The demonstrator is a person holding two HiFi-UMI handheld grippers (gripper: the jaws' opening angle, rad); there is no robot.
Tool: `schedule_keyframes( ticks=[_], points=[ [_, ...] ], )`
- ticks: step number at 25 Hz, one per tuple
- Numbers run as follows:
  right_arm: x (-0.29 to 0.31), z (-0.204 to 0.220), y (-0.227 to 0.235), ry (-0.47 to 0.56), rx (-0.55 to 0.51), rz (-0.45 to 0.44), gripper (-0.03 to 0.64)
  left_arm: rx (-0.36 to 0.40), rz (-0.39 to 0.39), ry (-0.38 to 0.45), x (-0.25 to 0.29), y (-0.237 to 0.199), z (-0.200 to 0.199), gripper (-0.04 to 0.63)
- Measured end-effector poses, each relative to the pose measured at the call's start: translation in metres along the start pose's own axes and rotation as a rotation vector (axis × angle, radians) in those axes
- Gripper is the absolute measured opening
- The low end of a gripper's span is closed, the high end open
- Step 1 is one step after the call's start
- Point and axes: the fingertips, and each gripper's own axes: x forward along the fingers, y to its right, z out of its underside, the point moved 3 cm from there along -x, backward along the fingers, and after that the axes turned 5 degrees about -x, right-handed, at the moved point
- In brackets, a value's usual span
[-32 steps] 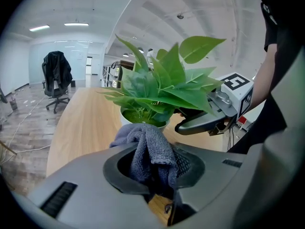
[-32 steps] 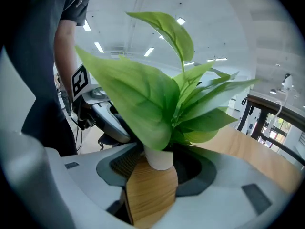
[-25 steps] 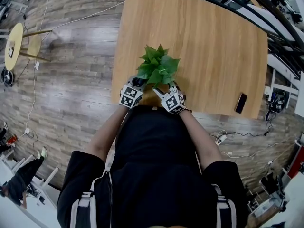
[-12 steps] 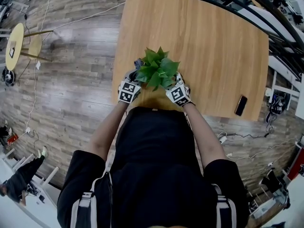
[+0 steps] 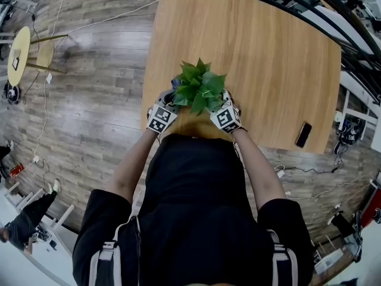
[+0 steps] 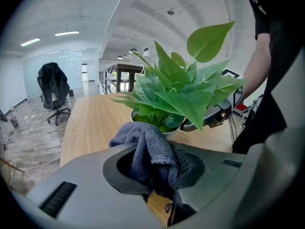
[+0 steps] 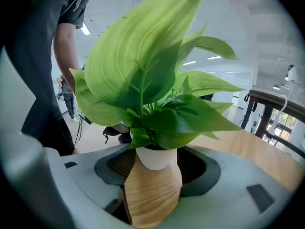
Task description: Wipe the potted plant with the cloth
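Note:
A small green potted plant [image 5: 199,87] in a white pot [image 7: 155,159] stands on the wooden table [image 5: 268,52], close to its near edge. At the plant's left side, my left gripper [image 5: 168,101] is shut on a bunched blue-grey cloth [image 6: 150,149]. The cloth sits just in front of the leaves [image 6: 176,97] and the pot rim. My right gripper [image 5: 221,104] is at the plant's right. Its jaws are opening, and the pot stands between them with a gap on each side. Broad leaves [image 7: 143,75] fill most of the right gripper view.
A black phone [image 5: 303,134] lies near the table's front right corner. Left of the table, a round yellow stool [image 5: 18,55] and cables are on the wood floor. An office chair [image 6: 55,92] stands beyond the table's far end.
My right gripper has shifted right and forward, from in front of the pot to the plant's right side. The left gripper has barely moved, and the cloth now shows at the leaves' left.

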Motion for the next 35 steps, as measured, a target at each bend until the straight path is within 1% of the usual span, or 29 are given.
schedule_keyframes(
  ticks=[3, 6, 10, 13, 17, 19, 21, 22, 25, 27, 30, 35],
  points=[
    [-0.001, 0.002, 0.001, 0.005, 0.003, -0.001, 0.255, 0.003, 0.02, 0.004, 0.0, 0.003, 0.0, 0.114],
    [-0.004, 0.001, 0.002, -0.001, 0.008, 0.001, 0.255, 0.0, 0.019, 0.014, 0.002, 0.005, 0.0, 0.114],
    [-0.013, 0.002, -0.009, -0.005, 0.051, 0.011, 0.255, -0.006, 0.023, 0.026, 0.001, 0.008, 0.001, 0.114],
    [-0.018, 0.002, -0.03, -0.012, 0.098, 0.015, 0.255, -0.036, 0.006, 0.038, -0.001, 0.001, 0.006, 0.113],
    [-0.018, 0.001, -0.046, -0.034, 0.073, -0.01, 0.254, -0.077, -0.032, 0.052, 0.0, -0.016, 0.005, 0.114],
    [-0.018, 0.01, -0.042, -0.073, 0.072, 0.012, 0.255, -0.077, -0.033, 0.045, 0.001, -0.019, 0.005, 0.114],
    [-0.017, 0.02, -0.033, -0.096, 0.082, 0.048, 0.255, -0.069, -0.023, 0.033, 0.002, -0.019, 0.006, 0.114],
    [-0.016, 0.021, -0.028, -0.092, 0.078, 0.056, 0.255, -0.061, -0.016, 0.027, 0.002, -0.017, 0.006, 0.114],
    [-0.011, 0.013, -0.018, -0.047, 0.028, 0.03, 0.255, -0.034, 0.008, 0.017, 0.004, -0.013, 0.004, 0.113],
    [-0.008, 0.01, -0.015, -0.042, 0.014, 0.013, 0.255, -0.02, 0.022, 0.01, 0.005, -0.011, 0.003, 0.112],
    [-0.007, 0.01, -0.013, -0.053, 0.033, 0.014, 0.255, -0.022, 0.041, 0.006, 0.004, -0.006, 0.003, 0.112],
    [-0.007, 0.013, -0.013, -0.056, 0.067, 0.046, 0.255, -0.02, 0.08, -0.001, 0.004, 0.008, 0.009, 0.112]
  ],
)
